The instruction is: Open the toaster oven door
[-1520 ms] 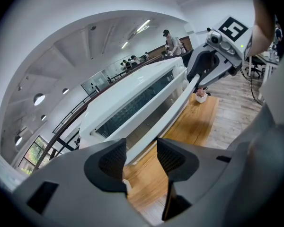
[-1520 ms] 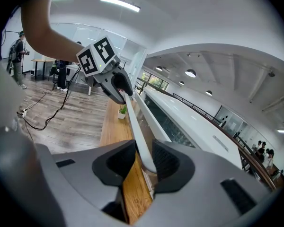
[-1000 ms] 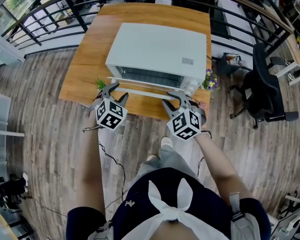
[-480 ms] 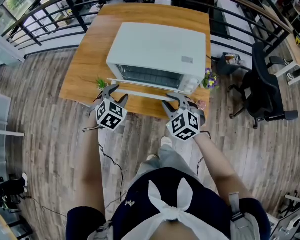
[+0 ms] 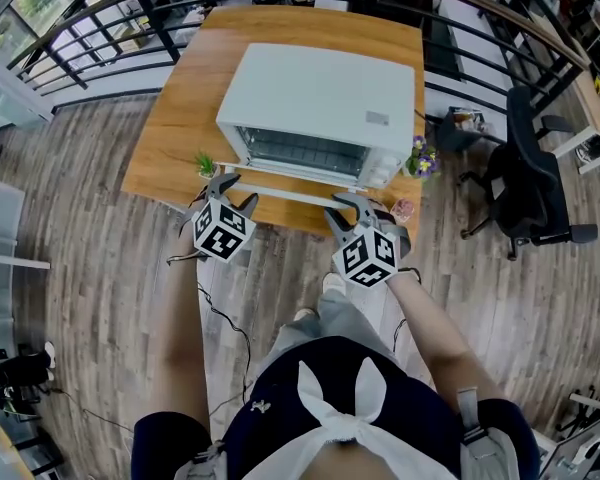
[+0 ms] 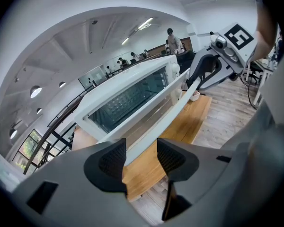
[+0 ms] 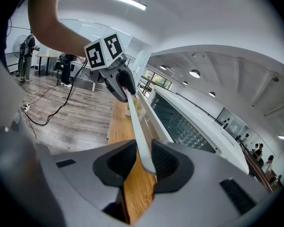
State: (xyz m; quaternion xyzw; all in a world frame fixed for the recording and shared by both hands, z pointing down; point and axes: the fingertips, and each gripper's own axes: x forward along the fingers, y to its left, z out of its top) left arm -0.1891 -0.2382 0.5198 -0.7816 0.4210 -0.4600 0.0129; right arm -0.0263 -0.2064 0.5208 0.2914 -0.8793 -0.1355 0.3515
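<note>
A white toaster oven (image 5: 320,98) stands on the wooden table (image 5: 180,98), its glass door (image 6: 132,103) tilted a little way out from the body. The long white door handle (image 5: 290,190) runs along the door's front edge. My left gripper (image 5: 223,180) is shut on the handle's left end, and the bar (image 6: 170,115) fills the gap between its pads (image 6: 112,161). My right gripper (image 5: 348,203) holds the right end. Its jaws are closing, with the handle (image 7: 135,122) pinched between both pads (image 7: 165,162).
A small green plant (image 5: 203,165) sits at the table's front left corner, and purple and yellow flowers (image 5: 420,158) beside the oven's right side. A black office chair (image 5: 530,188) stands to the right. A cable (image 5: 225,318) trails over the wood floor. Black railings run behind the table.
The handle has come slightly toward me with both grippers on it, widening the gap at the door's top a little. The right jaws have narrowed on the bar.
</note>
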